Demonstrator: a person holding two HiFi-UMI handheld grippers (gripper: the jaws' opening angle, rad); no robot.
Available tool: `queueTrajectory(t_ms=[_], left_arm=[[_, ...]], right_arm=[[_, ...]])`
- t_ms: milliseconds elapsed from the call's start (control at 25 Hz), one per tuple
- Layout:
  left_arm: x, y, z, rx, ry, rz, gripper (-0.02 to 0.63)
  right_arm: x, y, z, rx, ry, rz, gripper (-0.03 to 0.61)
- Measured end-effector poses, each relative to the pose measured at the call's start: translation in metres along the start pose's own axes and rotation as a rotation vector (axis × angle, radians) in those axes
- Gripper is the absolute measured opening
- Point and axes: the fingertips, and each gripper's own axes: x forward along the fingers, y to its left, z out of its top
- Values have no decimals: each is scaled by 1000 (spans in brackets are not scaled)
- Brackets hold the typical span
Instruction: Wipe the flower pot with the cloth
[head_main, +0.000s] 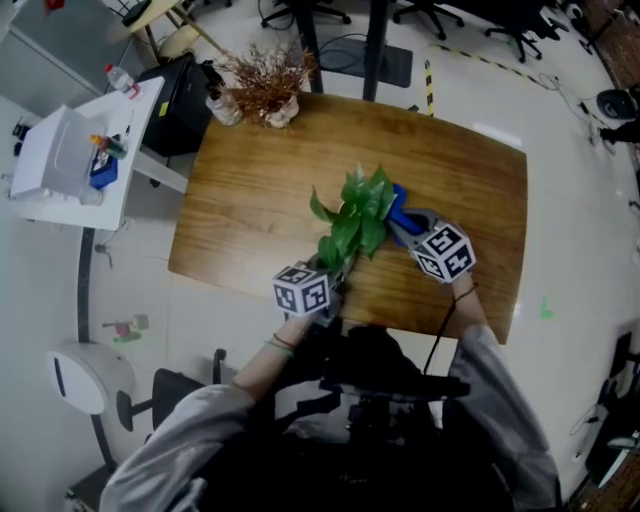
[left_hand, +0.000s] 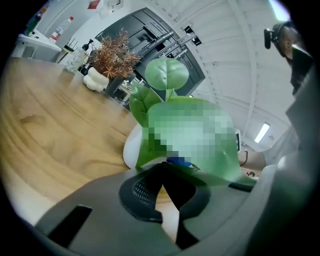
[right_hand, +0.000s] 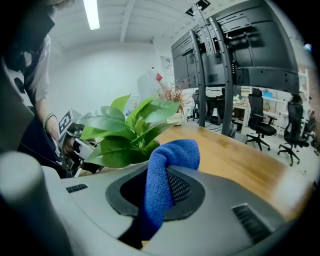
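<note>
A leafy green plant (head_main: 355, 215) stands in a white flower pot (left_hand: 131, 150) near the front middle of the wooden table (head_main: 250, 190). In the head view its leaves hide the pot. My left gripper (head_main: 335, 268) reaches in at the plant's base from the near left. Its jaws (left_hand: 167, 172) stand close together, pinching a pale strip that looks like the pot's rim. My right gripper (head_main: 400, 225) is at the plant's right side, shut on a blue cloth (right_hand: 172, 155). The cloth (head_main: 400, 203) bulges out ahead of the jaws, right beside the leaves (right_hand: 127, 132).
A dried brown plant in a white vase (head_main: 268, 88) and a small bottle (head_main: 222, 105) stand at the table's far left edge. A white side table (head_main: 80, 150) with clutter is off to the left. Office chairs and black frames stand beyond the table.
</note>
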Motion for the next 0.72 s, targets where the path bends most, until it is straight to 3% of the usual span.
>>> queueTrajectory(t_ms=[200, 720], left_arm=[[-1, 12, 16, -6, -39, 27, 5], [-1, 63, 63, 20, -83, 87, 5]], right_arm=[[10, 10, 1, -38, 29, 66, 58], [43, 58, -27, 106, 54, 59, 58]])
